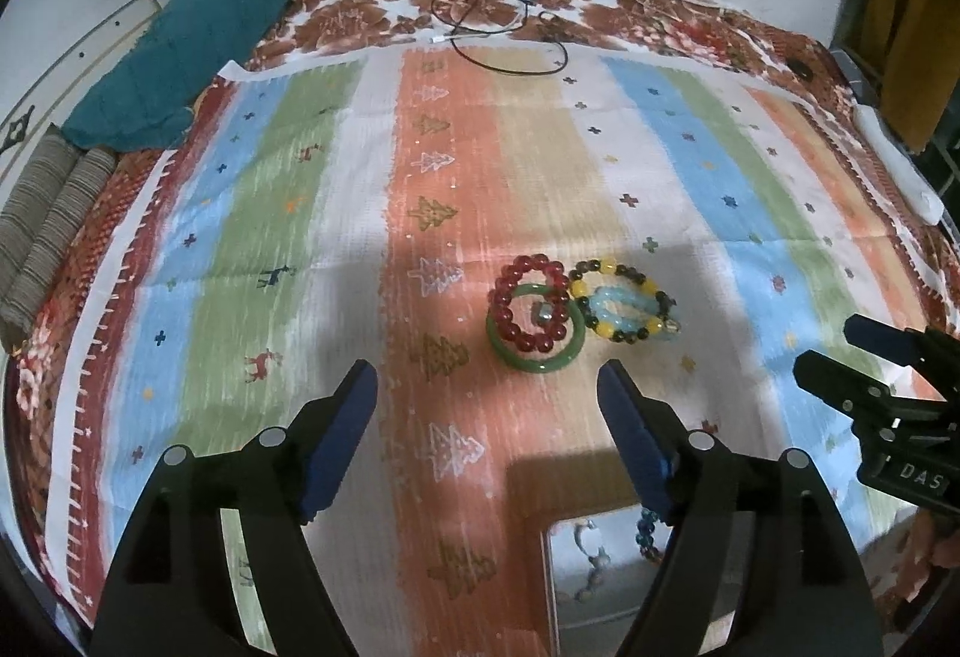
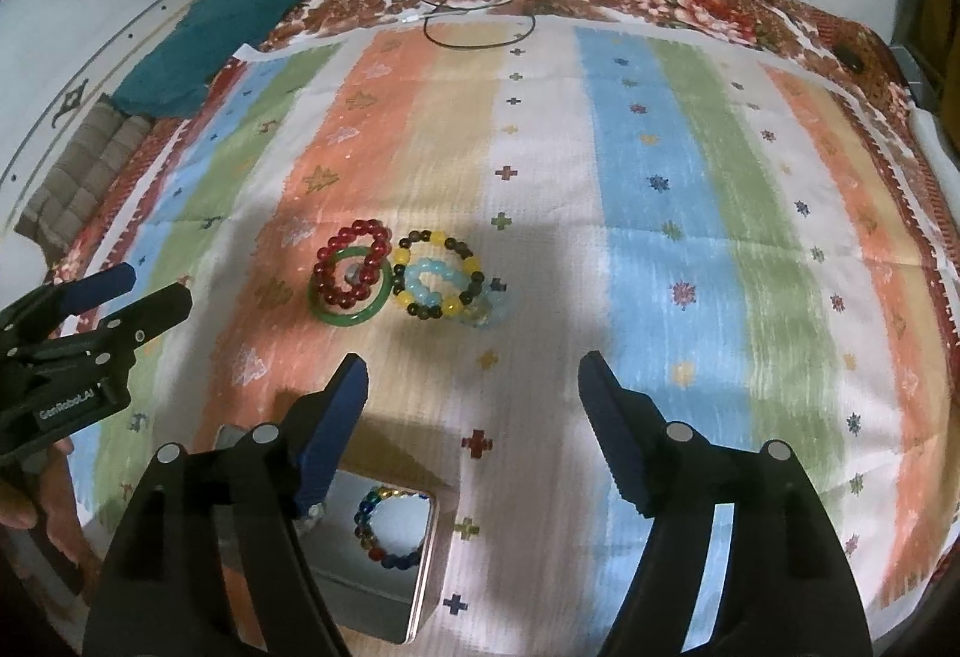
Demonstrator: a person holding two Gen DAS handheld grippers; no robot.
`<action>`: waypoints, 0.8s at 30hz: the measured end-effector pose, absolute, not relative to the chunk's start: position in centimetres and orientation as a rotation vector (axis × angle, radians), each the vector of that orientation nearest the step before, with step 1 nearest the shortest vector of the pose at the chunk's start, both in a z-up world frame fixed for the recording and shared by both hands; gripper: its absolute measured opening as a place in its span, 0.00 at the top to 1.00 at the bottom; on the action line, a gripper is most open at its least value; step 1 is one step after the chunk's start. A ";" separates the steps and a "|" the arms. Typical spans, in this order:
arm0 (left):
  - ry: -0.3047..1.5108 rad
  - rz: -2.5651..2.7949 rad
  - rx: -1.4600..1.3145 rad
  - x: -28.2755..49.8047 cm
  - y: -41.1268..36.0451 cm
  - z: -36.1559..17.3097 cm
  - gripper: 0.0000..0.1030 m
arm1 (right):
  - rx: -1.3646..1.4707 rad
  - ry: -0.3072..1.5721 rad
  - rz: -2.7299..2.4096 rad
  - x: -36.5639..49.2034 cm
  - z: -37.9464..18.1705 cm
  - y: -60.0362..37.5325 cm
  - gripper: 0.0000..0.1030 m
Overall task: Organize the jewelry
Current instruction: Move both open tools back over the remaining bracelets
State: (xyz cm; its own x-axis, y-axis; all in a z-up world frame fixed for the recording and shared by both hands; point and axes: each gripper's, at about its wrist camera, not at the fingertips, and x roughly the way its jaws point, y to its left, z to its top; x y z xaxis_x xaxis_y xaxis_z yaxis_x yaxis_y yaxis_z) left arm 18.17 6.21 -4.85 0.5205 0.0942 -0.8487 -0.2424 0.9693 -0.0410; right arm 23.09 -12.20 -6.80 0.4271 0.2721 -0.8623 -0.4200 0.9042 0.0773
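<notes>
Both your grippers, left (image 1: 487, 405) and right (image 2: 474, 396), stand wide and empty, ready for the far bracelets (image 2: 414, 279); near tin (image 2: 429, 561) receives them.

Bed (image 1: 798, 45): striped cloth (image 1: 336, 189) spread over floral sheet (image 1: 336, 15); teal cloth (image 1: 174, 57), cables (image 1: 498, 27) on sheet.
</notes>
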 end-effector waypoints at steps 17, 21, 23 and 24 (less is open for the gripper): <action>1.048 0.220 -0.132 21.6 7.5 -7.1 0.26 | -0.174 1.049 0.410 26.8 -8.2 -11.0 0.27; 1.047 0.217 -0.131 22.2 7.7 -7.2 0.26 | -0.161 1.060 0.418 27.6 -8.5 -10.8 0.27; 1.052 0.218 -0.129 22.7 7.8 -7.5 0.26 | -0.167 1.065 0.416 27.9 -8.8 -10.6 0.27; 1.056 0.218 -0.129 22.9 7.8 -7.6 0.26 | -0.172 1.066 0.415 28.1 -9.0 -10.5 0.27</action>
State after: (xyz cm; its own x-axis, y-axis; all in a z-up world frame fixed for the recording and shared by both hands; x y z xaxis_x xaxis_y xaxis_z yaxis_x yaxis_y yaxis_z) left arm 22.90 7.84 -7.64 0.4740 0.1159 -0.8729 -0.2389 0.9711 -0.0008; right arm 28.08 -10.49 -8.99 0.4154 0.2462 -0.8757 -0.4099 0.9101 0.0615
